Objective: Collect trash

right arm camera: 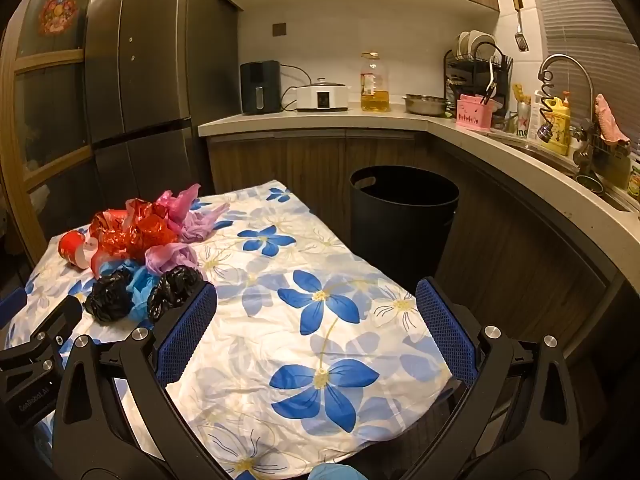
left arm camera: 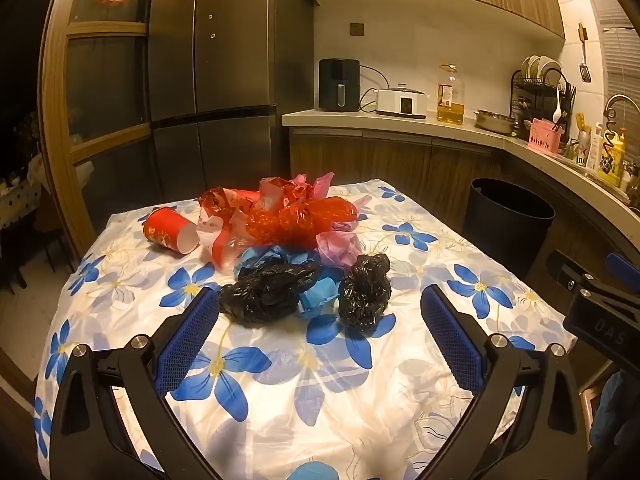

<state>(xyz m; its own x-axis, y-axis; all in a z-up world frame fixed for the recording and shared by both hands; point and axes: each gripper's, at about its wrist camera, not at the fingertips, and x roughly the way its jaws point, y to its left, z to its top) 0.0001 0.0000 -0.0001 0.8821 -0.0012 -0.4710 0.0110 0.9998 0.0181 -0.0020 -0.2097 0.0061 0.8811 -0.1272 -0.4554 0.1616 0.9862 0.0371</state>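
Observation:
A pile of trash lies on the flowered tablecloth [left arm camera: 304,396]: two crumpled black bags [left arm camera: 266,292] [left arm camera: 365,290], blue plastic [left arm camera: 316,300], pink plastic [left arm camera: 338,247], red wrapping [left arm camera: 304,216] and a red paper cup [left arm camera: 170,230] on its side. My left gripper [left arm camera: 318,304] is open and empty, just short of the black bags. My right gripper [right arm camera: 316,300] is open and empty over the cloth [right arm camera: 320,320], to the right of the pile [right arm camera: 140,256]. A black bin [right arm camera: 402,216] stands on the floor beyond the table; it also shows in the left wrist view [left arm camera: 506,220].
A kitchen counter [right arm camera: 440,124] curves behind and right, bearing an air fryer [right arm camera: 260,87], cooker, oil bottle, dish rack and sink. A dark fridge [left arm camera: 216,80] stands behind the table. The right gripper's body [left arm camera: 600,300] shows at the left view's right edge.

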